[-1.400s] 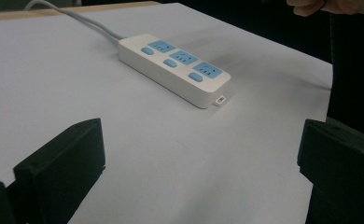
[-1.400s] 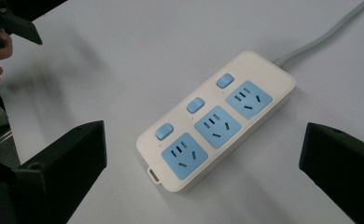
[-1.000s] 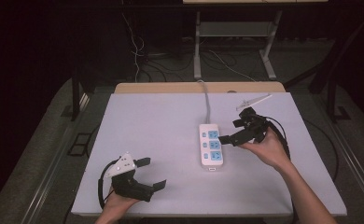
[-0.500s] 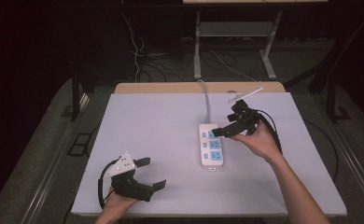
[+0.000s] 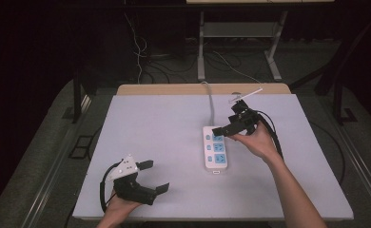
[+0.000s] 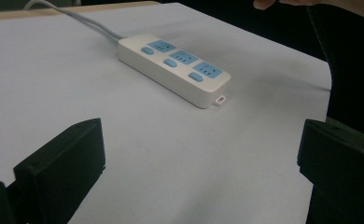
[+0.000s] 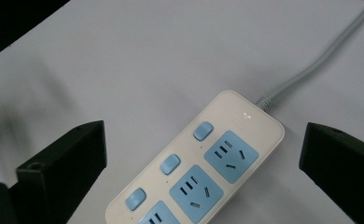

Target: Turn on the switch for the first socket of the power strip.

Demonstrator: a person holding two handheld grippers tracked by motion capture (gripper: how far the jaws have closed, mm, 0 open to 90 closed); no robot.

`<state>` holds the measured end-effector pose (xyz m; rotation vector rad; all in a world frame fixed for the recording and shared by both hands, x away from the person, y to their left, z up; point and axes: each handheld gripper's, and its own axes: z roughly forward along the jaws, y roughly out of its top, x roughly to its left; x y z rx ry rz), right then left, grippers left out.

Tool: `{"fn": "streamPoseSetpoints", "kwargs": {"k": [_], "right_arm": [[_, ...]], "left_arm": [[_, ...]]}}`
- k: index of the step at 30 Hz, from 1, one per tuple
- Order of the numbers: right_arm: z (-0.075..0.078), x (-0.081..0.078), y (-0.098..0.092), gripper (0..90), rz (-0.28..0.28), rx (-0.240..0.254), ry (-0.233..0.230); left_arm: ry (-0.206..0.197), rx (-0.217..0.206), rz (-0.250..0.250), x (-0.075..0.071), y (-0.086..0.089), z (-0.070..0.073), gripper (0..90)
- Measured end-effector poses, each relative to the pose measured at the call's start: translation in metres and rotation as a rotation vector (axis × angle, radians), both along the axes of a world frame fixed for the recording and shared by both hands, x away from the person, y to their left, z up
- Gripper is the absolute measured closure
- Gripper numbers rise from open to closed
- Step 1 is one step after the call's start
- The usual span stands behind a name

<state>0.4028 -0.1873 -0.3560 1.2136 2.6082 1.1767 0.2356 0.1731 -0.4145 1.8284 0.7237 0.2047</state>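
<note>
Both grippers have their jaws spread wide and hold nothing. Raised above the far end of the power strip (image 5: 215, 148), the right gripper (image 5: 227, 127) touches nothing, its jaws standing either side of the strip in its own view. Near the front left corner of the table (image 5: 164, 123), the left gripper (image 5: 154, 176) sits low, well apart from the strip. That white strip lies right of the table's centre, with three blue sockets, three blue switches and a grey cord (image 5: 209, 99) running to the far edge. No readable writing shows on it.
</note>
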Motion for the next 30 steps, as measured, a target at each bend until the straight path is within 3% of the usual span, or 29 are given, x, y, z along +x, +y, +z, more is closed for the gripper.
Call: {"fn": "streamPoseSetpoints", "kwargs": {"k": [7, 10, 12, 14, 16, 18, 20, 21, 23, 24, 25, 29, 30], "right_arm": [[-0.009, 0.004, 0.008, 1.0, -0.001, 0.003, -0.001], [-0.013, 0.006, 0.01, 16.0, 0.013, 0.011, -0.002], [-0.016, 0.007, 0.012, 16.4, 0.018, -0.015, -0.002], [-0.018, 0.008, 0.013, 24.8, 0.021, -0.035, -0.003], [-0.02, 0.009, 0.013, 27.5, 0.023, -0.037, -0.005], [-0.023, 0.012, 0.013, 36.8, 0.021, -0.03, -0.005], [-0.024, 0.012, 0.014, 39.7, 0.024, -0.026, -0.006], [-0.026, 0.014, 0.015, 48.0, 0.035, -0.017, 0.001], [-0.027, 0.014, 0.016, 51.1, 0.041, -0.018, 0.004], [-0.029, 0.016, 0.017, 59.3, 0.055, -0.019, 0.008], [-0.029, 0.016, 0.017, 59.3, 0.055, -0.019, 0.008], [-0.036, 0.019, 0.02, 78.8, 0.081, 0.004, 0.03], [-0.036, 0.019, 0.02, 78.8, 0.081, 0.004, 0.03]], "left_arm": [[0.0, 0.0, -0.001, 0.0, 0.0, 0.0, 0.0], [0.0, -0.001, 0.0, 0.0, 0.0, 0.0, 0.0], [-0.001, 0.001, -0.001, 0.0, 0.0, 0.0, 0.0], [-0.001, 0.001, -0.002, 0.0, 0.0, 0.0, 0.0], [-0.001, 0.001, -0.002, 0.0, 0.0, 0.0, 0.0], [-0.001, 0.002, -0.002, 0.0, 0.0, 0.0, 0.0], [0.0, 0.001, -0.002, 0.0, 0.0, 0.0, 0.0], [-0.001, 0.002, -0.003, 0.0, 0.0, 0.0, 0.0], [-0.001, 0.002, -0.003, 0.0, 0.0, 0.0, 0.0], [-0.001, 0.002, -0.004, 0.0, 0.0, 0.0, 0.0], [-0.001, 0.003, -0.004, 0.0, 0.0, 0.0, 0.0], [0.0, 0.005, -0.004, 0.0, 0.0, 0.0, 0.0], [0.0, 0.005, -0.005, 0.0, 0.0, 0.0, 0.0]]}}
